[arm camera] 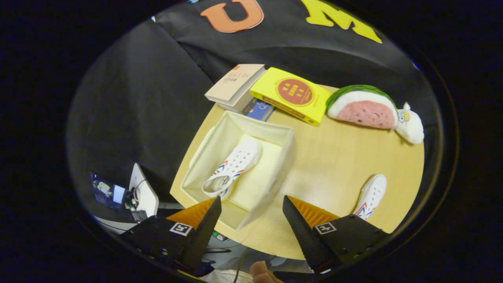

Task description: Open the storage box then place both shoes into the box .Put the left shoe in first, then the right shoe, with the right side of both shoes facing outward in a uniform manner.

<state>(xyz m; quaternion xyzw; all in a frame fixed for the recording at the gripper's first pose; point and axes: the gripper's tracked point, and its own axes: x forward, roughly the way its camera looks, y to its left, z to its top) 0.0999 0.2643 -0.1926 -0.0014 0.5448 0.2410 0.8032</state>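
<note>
The gripper (251, 206) hangs above the near edge of the round table (346, 157), its two fingers spread wide apart and holding nothing. Their tips are wedge-shaped, with ribbed inner pads, and each finger base carries a small square marker.

The storage box (289, 147) stands open just ahead of the fingers; its near corner lies in the gap between them. It is a rectangular, soft-sided fabric box, cream in colour, with limp walls that sag slightly. One shoe (232, 167) lies inside it on the box floor, just beyond the left fingertip. This shoe is white, with a perforated upper and red and blue stripes along its side; its toe points away from the gripper.

The second shoe (371, 195) rests on the bare table top, to the right of the box and well apart from it, just beyond the right finger, whose base hides the shoe's heel end. It matches the first in colour and stripes.

The table top is pale wood-grain, smooth and lightly glossy. At its far side lie a tan book (235, 83) and a yellow book (290, 95), side by side, with a blue item (260, 110) partly under them. To their right sits a plush watermelon slice (363, 107), touching a small white plush toy (410, 125).

A fingertip (260, 272) of the person shows below the gripper.
</note>
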